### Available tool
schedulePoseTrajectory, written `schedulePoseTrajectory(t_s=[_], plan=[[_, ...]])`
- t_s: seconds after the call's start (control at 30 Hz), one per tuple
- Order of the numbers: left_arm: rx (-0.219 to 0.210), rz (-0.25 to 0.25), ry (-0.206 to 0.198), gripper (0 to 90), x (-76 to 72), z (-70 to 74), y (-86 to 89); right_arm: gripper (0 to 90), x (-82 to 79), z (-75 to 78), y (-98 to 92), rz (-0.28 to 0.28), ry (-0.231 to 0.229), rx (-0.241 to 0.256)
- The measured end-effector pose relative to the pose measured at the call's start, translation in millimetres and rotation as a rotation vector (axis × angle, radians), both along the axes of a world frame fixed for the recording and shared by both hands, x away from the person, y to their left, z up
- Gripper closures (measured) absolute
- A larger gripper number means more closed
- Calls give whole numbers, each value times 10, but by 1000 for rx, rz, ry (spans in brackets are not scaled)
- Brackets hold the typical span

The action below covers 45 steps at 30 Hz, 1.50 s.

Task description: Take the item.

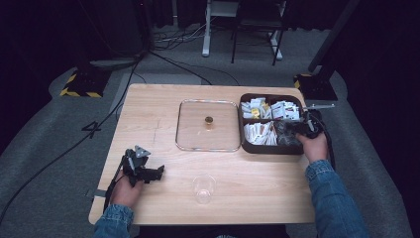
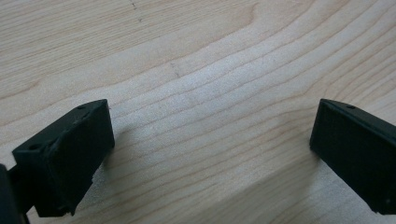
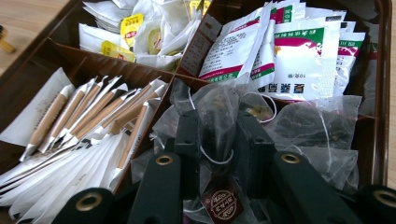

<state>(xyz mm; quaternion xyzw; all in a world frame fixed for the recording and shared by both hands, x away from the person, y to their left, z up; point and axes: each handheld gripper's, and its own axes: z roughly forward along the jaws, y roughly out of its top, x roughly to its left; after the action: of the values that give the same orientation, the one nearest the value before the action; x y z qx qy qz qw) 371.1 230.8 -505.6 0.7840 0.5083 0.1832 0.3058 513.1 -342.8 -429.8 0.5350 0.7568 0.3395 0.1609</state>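
While 'left to right' sets the order, starts at the left gripper point(image 1: 157, 172), resting low at the near-left corner of the table point(image 1: 148, 99), jaws spread wide over bare wood with nothing between them, well apart from everything that matters now. Next comes a clear plastic cup point(image 1: 204, 187), upright near the front edge, empty as far as can be told. Beyond it lies a flat glass lid point(image 1: 208, 144) with a small brass knob point(image 1: 209, 120), just beside the left wall of a dark brown tray point(image 1: 243, 124) split into four compartments. Holds paper sticks point(image 3: 88, 116) in the near-left compartment, yellow-tagged sachets point(image 3: 126, 28) and white green-and-red packets point(image 3: 299, 51) in the far ones, and see-through tea bags in the near-right one. Farthest right sits the right gripper point(image 3: 217, 140), dipped into that near-right compartment and clamped on one tea bag point(image 3: 219, 112). Stands roughly upright between the jaws, long axis running up and away from the camera, string and round brown tag point(image 3: 223, 204) hanging toward the hand. Judged from this, calls for a straight lift clear of the neighbouring bags, then a carry leftward and nearer, toward the cup; right hand plainly the nearer one.
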Motion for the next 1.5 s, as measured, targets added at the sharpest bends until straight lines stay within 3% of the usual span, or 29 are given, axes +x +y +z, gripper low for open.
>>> schedulePoseTrajectory(t_s=[0.17, 0.43, 0.7, 0.87, 1.07, 1.2, 1.5], plan=[[0, -2, 0, 1, 1, 0, 1, 741, -43, 49, -38, 6, -20, 24], [0, 0, 0, 2, 0, 0, 0, 743, -182, 215, -25, 55, -96, 83], [0, 0, 0, 1, 0, 0, 0, 743, -479, 464, 142, 202, -207, 169], [-4, 1, 1, 1, -1, -2, -2, 743, -640, 564, 233, 251, -237, 211], [0, 2, 1, 1, -1, 0, -1, 743, -980, 693, 368, 332, -304, 293], [0, -1, 0, 1, 1, 0, 1, 743, -1165, 722, 460, 362, -328, 284], [0, 0, 0, 1, 0, 0, 0, 743, -1359, 829, 595, 406, -332, 266]])
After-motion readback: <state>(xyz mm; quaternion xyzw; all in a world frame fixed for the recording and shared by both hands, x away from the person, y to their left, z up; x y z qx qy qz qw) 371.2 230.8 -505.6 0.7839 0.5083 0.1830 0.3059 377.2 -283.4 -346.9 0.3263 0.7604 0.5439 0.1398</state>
